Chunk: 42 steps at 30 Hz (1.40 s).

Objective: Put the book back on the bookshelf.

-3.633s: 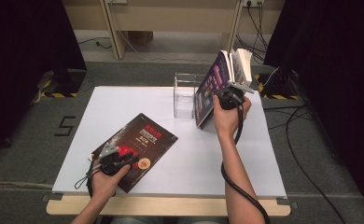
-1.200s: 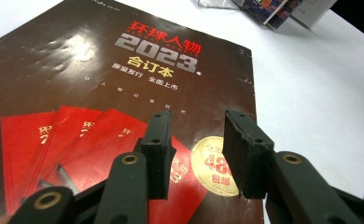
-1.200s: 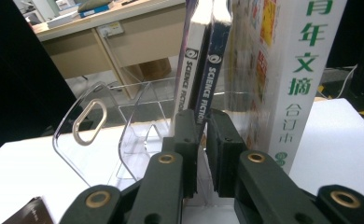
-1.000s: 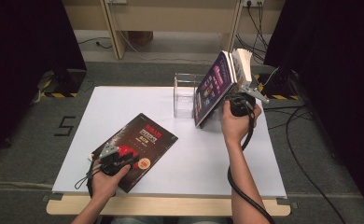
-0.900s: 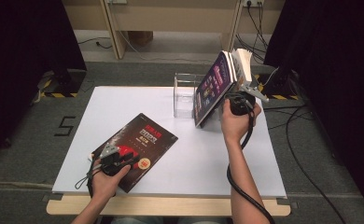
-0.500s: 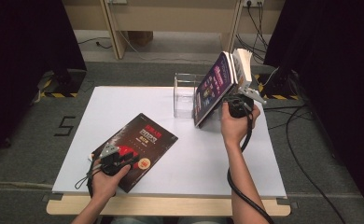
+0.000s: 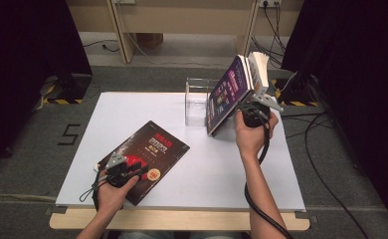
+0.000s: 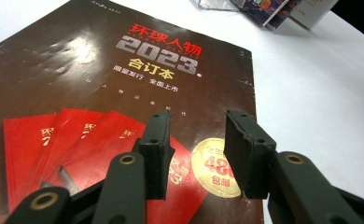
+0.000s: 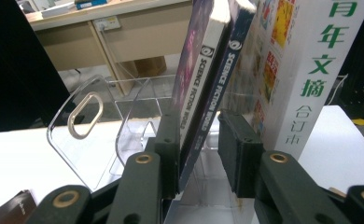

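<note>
A dark book with red panels (image 7: 154, 144) (image 8: 124, 60) lies flat near the table's front left. My left gripper (image 7: 137, 167) (image 8: 199, 116) hovers just over its lower cover, open, with nothing between the jaws. Two purple-covered magazines (image 7: 227, 94) (image 9: 203, 70) lean in a clear acrylic rack (image 7: 196, 102) (image 9: 91, 126) beside a thick white book (image 7: 259, 67) (image 9: 311, 70). My right gripper (image 7: 245, 105) (image 9: 199, 121) straddles the magazines' spines. Its jaws have just been opening, and a gap shows at the right pad.
The white table top (image 7: 207, 169) spreads between the two hands. A black cable (image 7: 261, 149) trails from the right gripper down along the forearm. Dark curtains and a wooden desk stand behind the table.
Since the oldest frame my right hand has shifted slightly right beside the leaning magazines. Over the last second both hands keep still and the books stay put.
</note>
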Motion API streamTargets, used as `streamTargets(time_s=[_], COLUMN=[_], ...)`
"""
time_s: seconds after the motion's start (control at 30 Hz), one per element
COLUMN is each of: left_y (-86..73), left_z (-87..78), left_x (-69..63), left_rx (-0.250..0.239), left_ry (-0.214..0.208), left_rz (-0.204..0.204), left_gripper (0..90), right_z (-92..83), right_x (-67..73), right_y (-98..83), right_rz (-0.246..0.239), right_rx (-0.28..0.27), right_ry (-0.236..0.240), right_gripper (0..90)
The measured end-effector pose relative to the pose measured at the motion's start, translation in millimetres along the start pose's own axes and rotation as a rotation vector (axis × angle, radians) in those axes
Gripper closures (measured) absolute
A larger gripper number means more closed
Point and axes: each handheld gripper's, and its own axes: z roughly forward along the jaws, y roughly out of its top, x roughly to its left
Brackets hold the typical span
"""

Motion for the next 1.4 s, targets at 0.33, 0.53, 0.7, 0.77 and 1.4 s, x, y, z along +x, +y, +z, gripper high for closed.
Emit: streamTargets(time_s=[0.33,0.53,0.7,0.77,1.4], left_y=[2.2,6.1,8.1,8.5,12.8], left_z=[-3.5,-9.1,-13.2,-14.1,-29.3], left_x=[3.3,10.7,19.0,20.7,67.4], left_rx=[-0.004,0.004,0.024,0.024,0.030], left_ry=[0.013,0.044,0.070,0.078,0.218], left_rz=[-0.004,0.009,0.010,0.010,-0.032], left_gripper=[56.5,55.1,54.2,54.2,54.3], right_z=[-9.0,-12.6,-12.9,-12.5,1.9], right_x=[4.8,5.8,9.4,10.0,22.9], right_y=[-10.2,-21.9,-32.4,-34.6,-78.5], right_rz=[-0.024,-0.020,-0.025,-0.025,-0.038], right_rx=[0.031,0.074,0.117,0.126,0.291], right_ry=[0.030,0.057,0.081,0.087,0.148], right_gripper=[67.8,67.3,66.8,66.7,64.0])
